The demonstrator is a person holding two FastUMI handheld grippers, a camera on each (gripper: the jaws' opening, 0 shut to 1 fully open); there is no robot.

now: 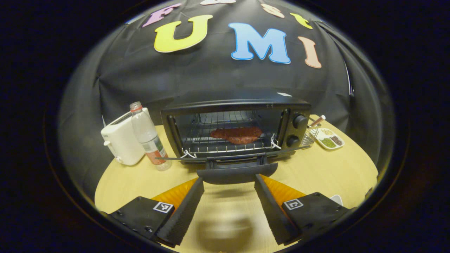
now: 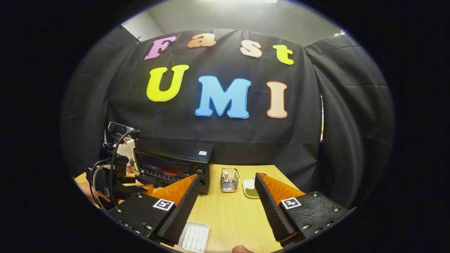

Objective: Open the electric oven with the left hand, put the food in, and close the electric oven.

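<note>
My left gripper (image 1: pixel 228 184) hangs low over the wooden table (image 1: pixel 327 168), its jaws spread wide, straddling the handle (image 1: pixel 237 174) of the toaster oven's (image 1: pixel 235 128) door without pressing on it. The door (image 1: pixel 232 156) lies folded down nearly flat toward me, and on the wire rack (image 1: pixel 225 147) inside rests the food, a reddish slab of meat (image 1: pixel 237 134). Left of the oven stand a clear plastic bottle (image 1: pixel 147 135) and, just beside it, a white toaster (image 1: pixel 121 140); to the right sit a small wire basket (image 1: pixel 309 135) and a divided dish of beans (image 1: pixel 329 138). My right gripper (image 2: pixel 225 196) is farther back and to the right, jaws likewise spread and holding nothing, above a white ridged tray (image 2: pixel 194 237) on the near table edge. From there the oven (image 2: pixel 175 167) is far left, meat (image 2: pixel 170 171) glowing inside.
</note>
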